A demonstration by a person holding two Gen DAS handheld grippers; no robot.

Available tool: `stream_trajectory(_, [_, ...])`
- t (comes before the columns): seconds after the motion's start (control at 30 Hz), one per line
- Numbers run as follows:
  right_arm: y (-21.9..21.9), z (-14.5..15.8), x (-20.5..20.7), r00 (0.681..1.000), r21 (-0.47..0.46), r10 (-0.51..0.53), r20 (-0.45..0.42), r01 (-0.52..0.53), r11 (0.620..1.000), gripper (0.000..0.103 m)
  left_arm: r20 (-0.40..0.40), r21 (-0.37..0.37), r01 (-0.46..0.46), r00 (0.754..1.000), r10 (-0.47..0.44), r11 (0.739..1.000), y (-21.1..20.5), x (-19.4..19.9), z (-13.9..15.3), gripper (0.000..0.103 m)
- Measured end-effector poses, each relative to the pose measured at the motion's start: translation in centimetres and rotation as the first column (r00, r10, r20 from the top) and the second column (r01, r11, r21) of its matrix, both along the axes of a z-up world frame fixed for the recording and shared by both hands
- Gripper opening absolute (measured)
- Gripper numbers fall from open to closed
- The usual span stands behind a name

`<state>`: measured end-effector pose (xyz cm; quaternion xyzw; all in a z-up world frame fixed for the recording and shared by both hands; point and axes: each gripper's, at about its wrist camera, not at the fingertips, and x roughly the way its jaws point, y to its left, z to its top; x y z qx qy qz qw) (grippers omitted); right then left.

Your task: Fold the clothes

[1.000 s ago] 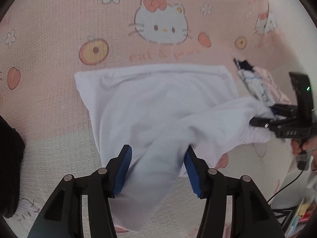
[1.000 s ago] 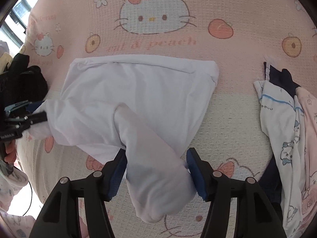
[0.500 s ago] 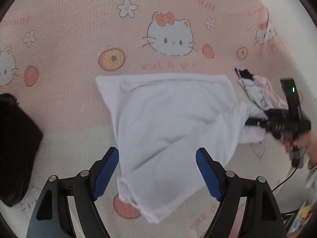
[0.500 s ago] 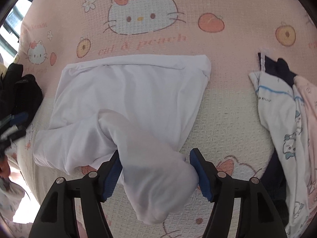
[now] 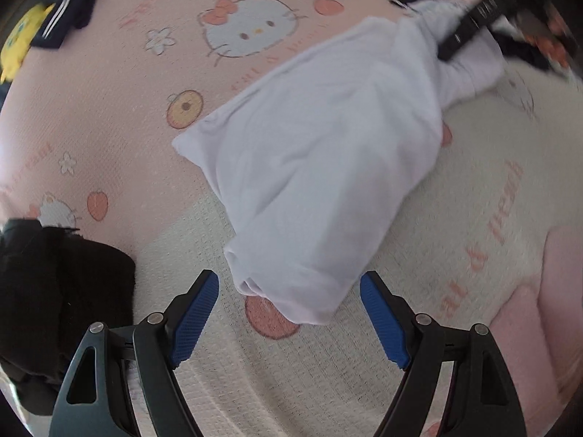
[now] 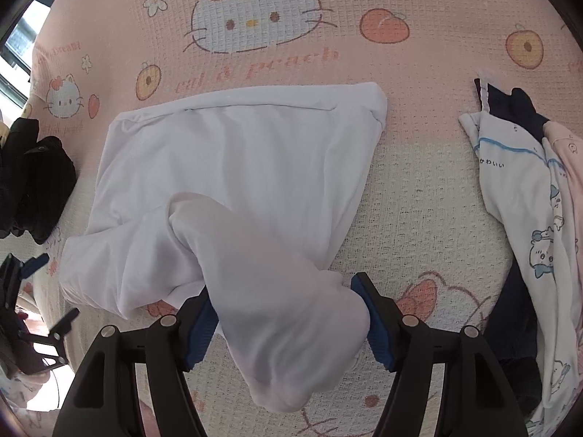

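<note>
So the white t-shirt is lying on the pink-and-cream cartoon-cat blanket, partly folded, with its straight far edge running just below the peach lettering. One bunched-up end of it runs toward the camera and sits right between the blue pads of the right gripper. Those jaws have just been opening a bit, but the wad of cloth fills the gap and both pads touch it, so I'd call it a loose grip on the shirt.

The left gripper is a different story. Its jaws have just been opening too, and now they stand wide apart with nothing pinched. The near rolled end of the t-shirt lies on the blanket just beyond the pad tips, close to them but apart, over a peach print. From this side the shirt stretches diagonally away to the far right, where the other gripper shows up blurry with cloth bunched around it.

Other stuff around: a black garment heaped on the left of the shirt, a dark blue piece with white stripes in the far left corner beside something yellow, and on the right a white printed garment with blue cartoon critters, lying over something navy with a pale pink piece alongside it.
</note>
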<state>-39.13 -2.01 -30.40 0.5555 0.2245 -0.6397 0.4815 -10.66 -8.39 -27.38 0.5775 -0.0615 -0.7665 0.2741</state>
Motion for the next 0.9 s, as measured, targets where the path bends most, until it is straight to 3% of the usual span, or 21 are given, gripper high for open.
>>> stream_trajectory(0.13, [0.1, -0.1, 0.1, 1.000, 0.002, -0.002, 0.006, 0.002, 1.000, 0.069, 0.082, -0.086, 0.091, 0.993, -0.084, 0.992, 1.7, -0.4, -1.7, 0.079])
stream_trajectory(0.23, [0.2, -0.1, 0.3, 1.000, 0.001, 0.003, -0.004, -0.003, 1.000, 0.069, 0.133, -0.180, 0.091, 0.989, -0.068, 0.979, 1.5, -0.6, -3.6, 0.079])
stream_trajectory(0.37, [0.6, -0.4, 0.3, 1.000, 0.006, 0.000, 0.003, 0.000, 1.000, 0.074, 0.208, -0.381, 0.141, 0.976, -0.064, 0.914, 1.5, -0.8, -5.6, 0.079])
stream_trajectory(0.43, [0.7, -0.7, 0.3, 1.000, 0.013, -0.002, 0.009, 0.002, 1.000, 0.074, 0.240, -0.458, 0.207, 0.965, -0.104, 0.865, 2.4, -0.9, -6.1, 0.079])
stream_trajectory(0.53, [0.8, -1.1, 0.3, 1.000, 0.020, -0.001, 0.020, 0.001, 1.000, 0.075, 0.292, -0.521, 0.309, 0.941, -0.174, 0.795, 3.6, -1.2, -6.6, 0.079])
stream_trajectory(0.6, [0.9, -1.1, 0.2, 1.000, 0.023, -0.001, 0.019, 0.000, 1.000, 0.075, 0.316, -0.521, 0.347, 0.927, -0.201, 0.780, 3.7, -1.5, -6.8, 0.079])
stream_trajectory(0.67, [0.9, -1.0, 0.3, 1.000, 0.026, 0.002, 0.013, -0.002, 1.000, 0.075, 0.312, -0.487, 0.356, 0.924, -0.222, 0.798, 2.9, -1.9, -6.7, 0.079])
stream_trajectory(0.7, [0.9, -0.9, 0.2, 1.000, 0.027, 0.005, 0.009, -0.005, 1.000, 0.075, 0.294, -0.461, 0.342, 0.929, -0.223, 0.819, 2.5, -2.1, -6.3, 0.079])
stream_trajectory(0.8, [1.0, -0.7, 0.4, 1.000, 0.026, 0.022, -0.003, -0.022, 0.999, 0.075, 0.179, -0.339, 0.260, 0.961, -0.209, 0.904, 0.7, -2.6, -5.2, 0.061])
stream_trajectory(0.9, [0.8, -0.6, 0.6, 0.999, 0.026, 0.034, -0.021, -0.034, 0.999, 0.075, 0.158, -0.280, 0.233, 0.968, -0.195, 0.931, 0.0, -3.1, -4.8, 0.054])
